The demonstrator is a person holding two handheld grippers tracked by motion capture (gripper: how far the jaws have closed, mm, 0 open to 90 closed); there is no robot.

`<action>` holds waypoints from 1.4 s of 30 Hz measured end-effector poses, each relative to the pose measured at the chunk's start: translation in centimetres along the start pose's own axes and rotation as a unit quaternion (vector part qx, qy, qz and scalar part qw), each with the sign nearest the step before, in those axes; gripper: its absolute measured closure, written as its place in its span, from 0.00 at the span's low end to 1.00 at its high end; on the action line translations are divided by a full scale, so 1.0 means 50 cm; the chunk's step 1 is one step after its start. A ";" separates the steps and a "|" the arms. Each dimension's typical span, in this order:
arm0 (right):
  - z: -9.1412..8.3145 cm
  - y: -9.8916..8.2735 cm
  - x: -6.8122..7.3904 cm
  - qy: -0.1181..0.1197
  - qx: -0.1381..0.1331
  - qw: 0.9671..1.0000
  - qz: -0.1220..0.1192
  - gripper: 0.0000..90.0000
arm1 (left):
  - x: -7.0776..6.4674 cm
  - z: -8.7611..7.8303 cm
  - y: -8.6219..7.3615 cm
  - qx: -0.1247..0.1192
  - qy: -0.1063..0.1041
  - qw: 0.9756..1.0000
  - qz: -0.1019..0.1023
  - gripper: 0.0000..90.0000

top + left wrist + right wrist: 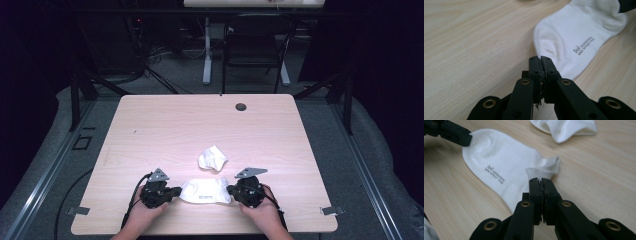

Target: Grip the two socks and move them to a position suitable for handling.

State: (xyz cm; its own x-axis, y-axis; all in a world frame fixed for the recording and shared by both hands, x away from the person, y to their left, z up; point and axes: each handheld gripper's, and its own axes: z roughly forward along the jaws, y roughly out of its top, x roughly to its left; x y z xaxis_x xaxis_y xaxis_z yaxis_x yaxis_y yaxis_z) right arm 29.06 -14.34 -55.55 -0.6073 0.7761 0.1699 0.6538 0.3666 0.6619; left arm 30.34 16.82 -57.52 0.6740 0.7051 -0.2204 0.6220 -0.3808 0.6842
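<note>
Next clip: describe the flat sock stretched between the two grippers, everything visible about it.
The flat sock is a white knit ankle sock lying flat on the wooden table near the person's edge. Small grey lettering with a logo is printed on its side. The left gripper is shut on its rounded toe end; the right gripper is shut on its ribbed, slightly ruffled cuff. A second crumpled sock lies just beyond it, not touching.

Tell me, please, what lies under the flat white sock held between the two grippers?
The flat sock lies directly on the wooden table; bare wood shows all round its edges. Whatever might sit beneath its middle is covered by the fabric.
</note>
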 end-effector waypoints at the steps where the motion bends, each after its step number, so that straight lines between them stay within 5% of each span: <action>1: 0.002 -0.002 -0.001 0.000 0.002 1.000 0.001 0.94 | 0.001 0.000 0.000 -0.004 0.000 1.000 -0.002 0.95; 7: -0.023 0.003 -0.010 -0.005 -0.041 0.999 0.014 0.86 | -0.003 -0.026 0.014 -0.046 -0.002 0.999 0.014 0.82; 14: -0.038 0.015 -0.003 -0.002 -0.095 0.995 0.018 0.85 | -0.017 -0.025 0.020 -0.057 -0.011 0.998 0.037 0.78; 20: 0.011 0.020 0.010 0.005 -0.060 0.998 -0.017 0.81 | -0.023 -0.001 0.017 -0.033 -0.015 0.998 0.056 0.73; 25: 0.035 0.012 0.007 0.000 -0.040 0.999 -0.023 0.79 | -0.016 0.006 0.012 -0.022 -0.013 0.998 0.052 0.70; 42: 0.040 -0.010 -0.011 -0.029 -0.019 0.999 -0.041 0.78 | -0.019 0.015 -0.001 0.001 0.004 0.997 0.080 0.66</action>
State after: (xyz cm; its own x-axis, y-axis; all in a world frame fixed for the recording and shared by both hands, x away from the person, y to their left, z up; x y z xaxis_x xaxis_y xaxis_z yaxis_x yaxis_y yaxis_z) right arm 29.97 -13.91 -57.41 -0.6300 0.7732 0.0718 0.5848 0.4116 0.6990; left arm 29.95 15.73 -57.84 0.7620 0.6394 -0.1026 0.5068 -0.4902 0.7092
